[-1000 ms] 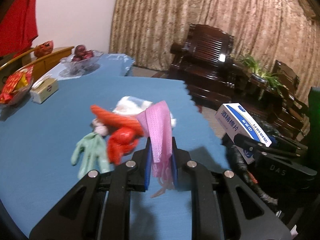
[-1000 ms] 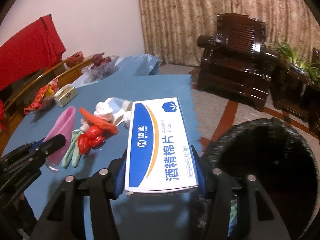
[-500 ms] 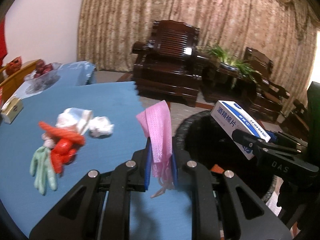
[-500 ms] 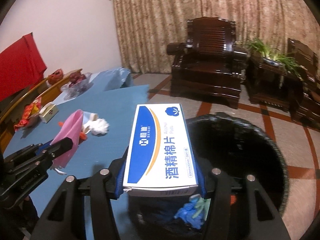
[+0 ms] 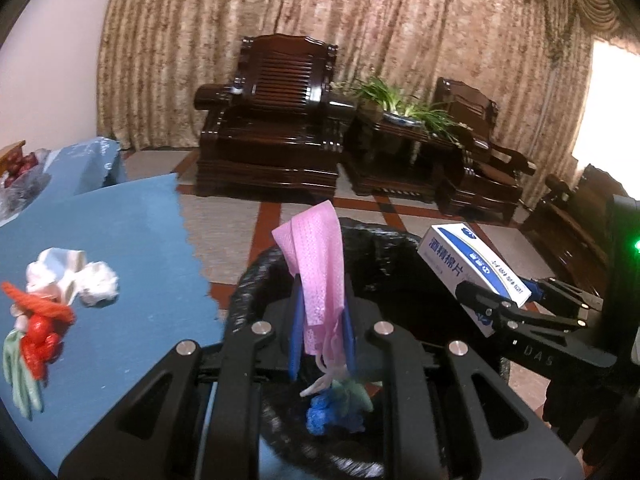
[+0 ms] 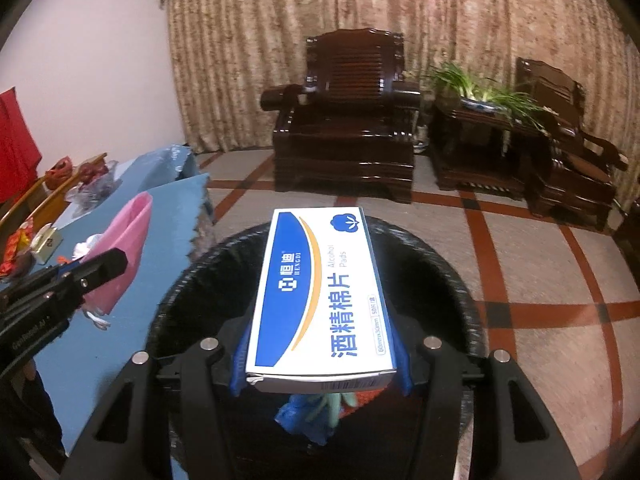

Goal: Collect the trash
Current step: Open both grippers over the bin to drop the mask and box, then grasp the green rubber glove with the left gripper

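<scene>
My left gripper [image 5: 320,328] is shut on a pink face mask [image 5: 318,264] and holds it over the near rim of a black-lined trash bin [image 5: 248,280]. My right gripper [image 6: 320,356] is shut on a blue-and-white alcohol pads box [image 6: 320,288] above the bin's [image 6: 460,280] opening. Blue and green crumpled gloves [image 5: 336,404] lie at the bin's bottom. On the blue table [image 5: 132,240] to the left lie white tissue wads [image 5: 96,288], a red-orange net bag [image 5: 40,320] and a pale green glove [image 5: 20,376].
Dark wooden armchairs [image 5: 276,120] and a side table with a potted plant [image 5: 396,100] stand before a beige curtain. A fruit bowl [image 6: 96,184], a small box [image 6: 46,246] and snack packets sit at the table's far end. Tiled floor surrounds the bin.
Both grippers have swung right, off the blue table and over the trash bin, each still gripping its item. The table trash has slid toward the left of the views.
</scene>
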`<control>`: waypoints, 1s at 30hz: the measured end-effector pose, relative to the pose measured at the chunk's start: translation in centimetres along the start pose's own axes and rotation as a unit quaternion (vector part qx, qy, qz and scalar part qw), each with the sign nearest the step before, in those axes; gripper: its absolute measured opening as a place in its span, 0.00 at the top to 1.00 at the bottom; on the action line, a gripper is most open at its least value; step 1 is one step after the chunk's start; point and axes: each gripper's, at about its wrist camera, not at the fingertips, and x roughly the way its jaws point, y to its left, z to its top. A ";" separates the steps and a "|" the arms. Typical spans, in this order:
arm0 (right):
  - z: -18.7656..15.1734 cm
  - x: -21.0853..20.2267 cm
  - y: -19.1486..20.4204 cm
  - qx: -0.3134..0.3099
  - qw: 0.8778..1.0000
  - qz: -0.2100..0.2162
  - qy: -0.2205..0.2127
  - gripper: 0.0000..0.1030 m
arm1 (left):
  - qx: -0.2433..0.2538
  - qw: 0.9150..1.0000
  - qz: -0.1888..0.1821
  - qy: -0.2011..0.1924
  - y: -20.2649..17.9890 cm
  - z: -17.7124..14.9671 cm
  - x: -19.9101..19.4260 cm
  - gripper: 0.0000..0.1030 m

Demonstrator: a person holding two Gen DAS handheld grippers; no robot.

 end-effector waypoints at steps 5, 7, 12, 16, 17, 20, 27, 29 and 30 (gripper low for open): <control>-0.2 0.3 -1.4 0.007 1.000 -0.010 0.002 0.48 | 0.012 1.000 -0.008 0.006 -1.4 0.2 1.7 0.85; -0.4 0.4 -1.8 0.008 1.000 -0.014 0.002 0.48 | 0.016 1.000 -0.010 0.008 -1.8 0.0 2.1 0.85; -0.5 0.8 -2.6 0.010 1.000 -0.019 0.006 0.47 | 0.021 1.000 -0.016 0.013 -2.0 -0.2 2.7 0.69; -0.7 0.6 -2.9 0.008 1.000 -0.030 -0.003 0.31 | 0.016 1.000 -0.018 0.013 -1.9 -0.1 2.7 0.56; -0.7 0.5 -2.9 0.008 0.999 -0.033 -0.005 0.27 | 0.014 1.000 -0.017 0.012 -1.7 -0.1 2.6 0.53; -0.7 0.3 -2.9 0.007 0.999 -0.036 -0.012 0.12 | 0.009 1.000 -0.006 0.005 -1.1 -0.1 2.0 0.38; -0.6 -0.2 -1.8 0.001 0.999 -0.027 -0.022 0.06 | 0.002 0.999 0.028 -0.015 1.2 0.1 -0.4 0.16; -0.6 -0.3 -1.3 -0.002 1.000 -0.019 -0.024 0.06 | -0.002 0.999 0.039 -0.020 2.2 -0.1 -1.4 0.15; -0.5 -0.3 -1.0 -0.004 1.000 -0.017 -0.024 0.06 | -0.004 0.999 0.046 -0.022 2.6 -0.2 -1.9 0.14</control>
